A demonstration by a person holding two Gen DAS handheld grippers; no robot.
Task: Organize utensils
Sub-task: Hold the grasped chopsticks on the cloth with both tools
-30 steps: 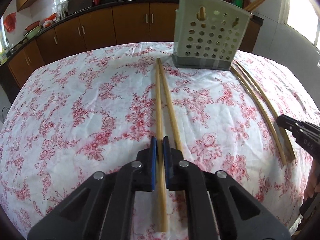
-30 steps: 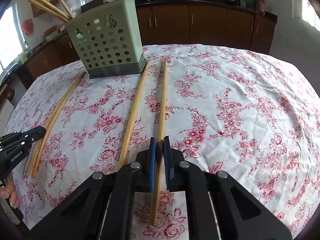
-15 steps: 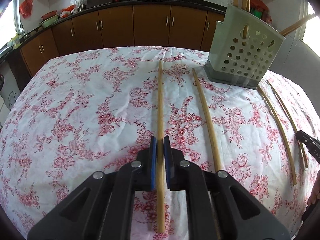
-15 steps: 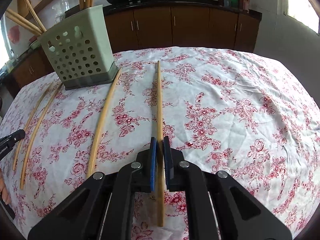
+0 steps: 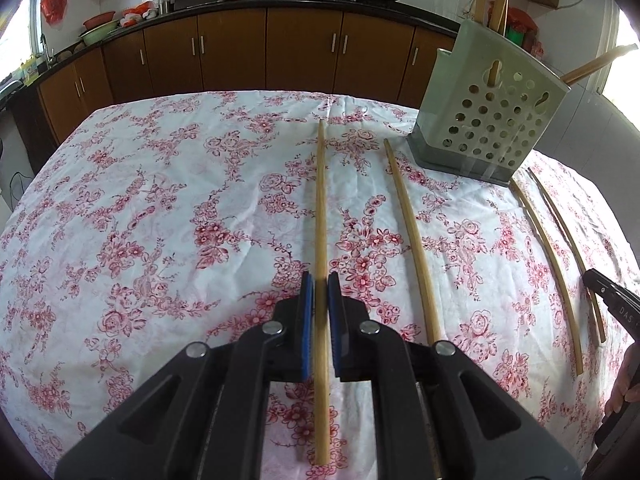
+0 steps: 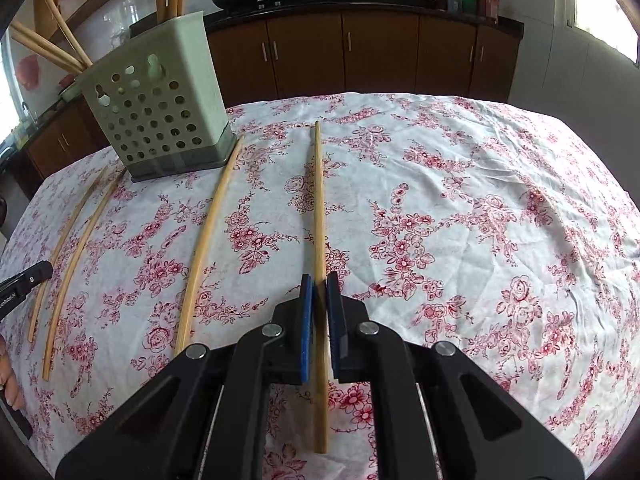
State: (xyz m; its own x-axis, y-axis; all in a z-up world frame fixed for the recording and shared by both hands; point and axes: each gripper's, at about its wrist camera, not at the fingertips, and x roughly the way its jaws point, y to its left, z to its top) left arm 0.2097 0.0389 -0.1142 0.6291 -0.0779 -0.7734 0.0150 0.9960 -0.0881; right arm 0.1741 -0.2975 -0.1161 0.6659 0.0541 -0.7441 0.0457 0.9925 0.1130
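My left gripper [image 5: 320, 292] is shut on a wooden chopstick [image 5: 321, 200] that points away over the floral tablecloth. My right gripper [image 6: 319, 292] is shut on another wooden chopstick [image 6: 318, 200]. A pale green perforated utensil holder [image 5: 486, 120] with several chopsticks standing in it is at the far right in the left wrist view, and it also shows at the far left in the right wrist view [image 6: 156, 104]. A loose chopstick [image 5: 412, 236] lies beside each held one; in the right wrist view it lies to the left [image 6: 208, 236].
Two more loose chopsticks [image 5: 556, 248] lie right of the holder in the left view, near the right gripper's tip [image 5: 608, 292]. They show at the left in the right view [image 6: 76, 256], by the left gripper's tip [image 6: 28, 280]. Brown kitchen cabinets [image 5: 240, 56] stand behind the table.
Both grippers have lifted and swung with their chopsticks. The holder has shifted sideways in both views, and each held chopstick has separated from its neighbour on the cloth.
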